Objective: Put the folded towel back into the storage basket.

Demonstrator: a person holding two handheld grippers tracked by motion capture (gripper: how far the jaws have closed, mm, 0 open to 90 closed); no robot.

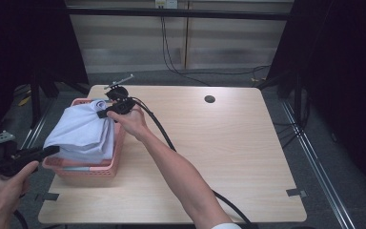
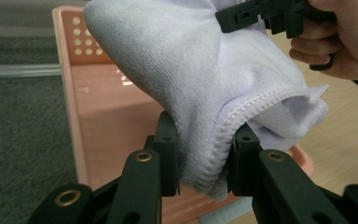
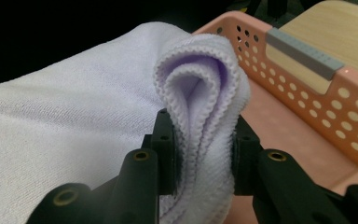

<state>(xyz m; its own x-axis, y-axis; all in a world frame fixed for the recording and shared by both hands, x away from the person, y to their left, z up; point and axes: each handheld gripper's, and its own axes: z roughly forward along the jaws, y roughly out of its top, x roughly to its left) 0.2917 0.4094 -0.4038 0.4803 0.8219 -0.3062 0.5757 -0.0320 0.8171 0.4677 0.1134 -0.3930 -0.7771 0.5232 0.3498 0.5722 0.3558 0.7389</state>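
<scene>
A pale lavender towel hangs stretched over a pink perforated basket at the table's left edge. My left gripper is shut on the towel's near corner, whose stitched hem bunches between the pads. My right gripper is shut on the far corner, a folded wad of several layers pinched between its pads. In the left gripper view the right gripper and the hand holding it show at the top right, above the towel. The basket's floor lies below the cloth.
The wooden table has a round cable hole toward its far side. A black cable trails from the right gripper across the table. A grey strip sits on the basket's rim. Dark floor and rails lie off the left edge.
</scene>
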